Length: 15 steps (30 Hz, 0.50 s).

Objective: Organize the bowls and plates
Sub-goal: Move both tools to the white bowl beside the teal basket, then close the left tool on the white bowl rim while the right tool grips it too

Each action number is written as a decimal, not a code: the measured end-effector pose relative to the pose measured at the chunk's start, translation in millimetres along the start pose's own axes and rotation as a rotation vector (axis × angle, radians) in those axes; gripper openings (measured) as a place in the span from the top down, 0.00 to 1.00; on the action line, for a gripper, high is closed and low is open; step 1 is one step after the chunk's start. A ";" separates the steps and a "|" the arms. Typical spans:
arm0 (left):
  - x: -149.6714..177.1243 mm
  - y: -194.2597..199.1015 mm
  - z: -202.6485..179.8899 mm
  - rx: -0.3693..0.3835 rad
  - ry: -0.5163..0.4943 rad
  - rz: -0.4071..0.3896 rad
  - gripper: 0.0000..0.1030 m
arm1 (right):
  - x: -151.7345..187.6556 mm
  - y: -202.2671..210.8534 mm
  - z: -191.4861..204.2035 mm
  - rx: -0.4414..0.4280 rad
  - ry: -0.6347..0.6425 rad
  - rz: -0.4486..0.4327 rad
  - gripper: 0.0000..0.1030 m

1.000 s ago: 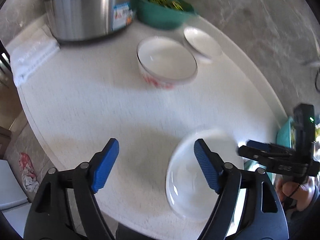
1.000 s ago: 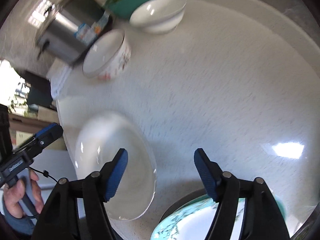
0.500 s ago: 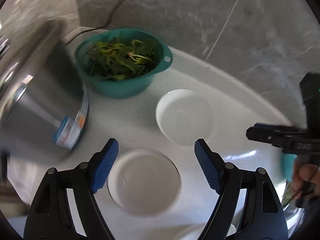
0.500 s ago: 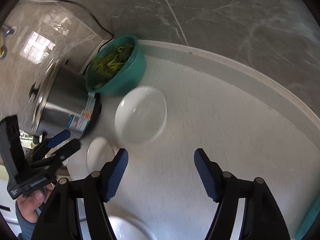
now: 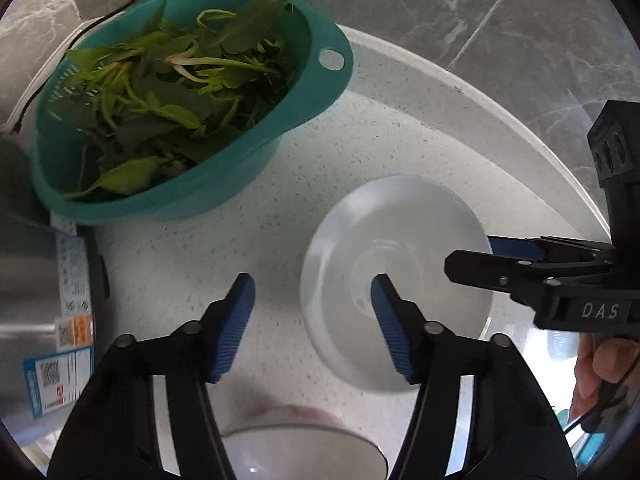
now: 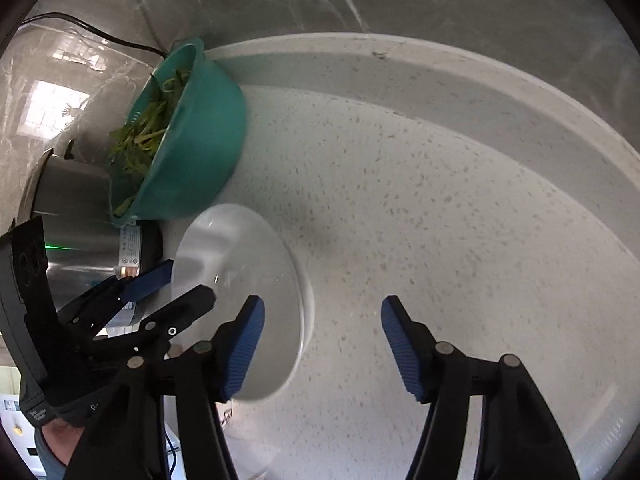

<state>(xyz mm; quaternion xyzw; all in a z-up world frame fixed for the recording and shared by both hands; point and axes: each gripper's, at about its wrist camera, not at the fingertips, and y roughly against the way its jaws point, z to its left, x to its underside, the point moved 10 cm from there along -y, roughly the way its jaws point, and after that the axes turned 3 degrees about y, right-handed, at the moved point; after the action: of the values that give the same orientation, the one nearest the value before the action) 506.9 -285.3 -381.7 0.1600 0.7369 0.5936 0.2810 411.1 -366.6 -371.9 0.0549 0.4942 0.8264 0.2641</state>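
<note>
Fingers of left gripper (image 5: 312, 320) spread wide, empty, right tip over white bowl (image 5: 396, 280); right gripper (image 6: 322, 344) equally wide, left tip over same bowl. Bowl just beside green colander (image 5: 180, 96). Left nearer, probably.

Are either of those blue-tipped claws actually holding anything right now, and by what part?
Nothing is held. The left gripper and right gripper are both open; the white bowl sits on the counter, ungripped.

R gripper (image 6: 322, 344) fingers wide apart; white bowl (image 6: 240, 300) by L finger.
</note>
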 end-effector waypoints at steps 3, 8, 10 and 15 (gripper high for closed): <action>-7.9 -10.5 7.3 0.008 0.015 0.023 0.67 | -2.5 -8.6 4.6 -0.002 0.016 0.020 0.49; -8.8 -19.4 10.8 0.030 0.009 0.046 0.74 | -3.0 -21.5 7.6 -0.011 0.018 0.039 0.56; -11.4 -23.3 13.3 0.045 0.016 0.053 0.74 | -2.6 -26.7 9.3 -0.015 0.015 0.045 0.58; -12.2 -25.2 13.0 0.060 0.008 0.053 0.82 | -1.5 -38.5 14.6 -0.019 0.023 0.067 0.79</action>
<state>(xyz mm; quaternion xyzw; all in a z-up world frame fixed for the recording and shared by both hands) 526.9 -288.2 -405.1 0.1853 0.7510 0.5792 0.2572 432.3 -341.4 -396.8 0.0593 0.4873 0.8401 0.2310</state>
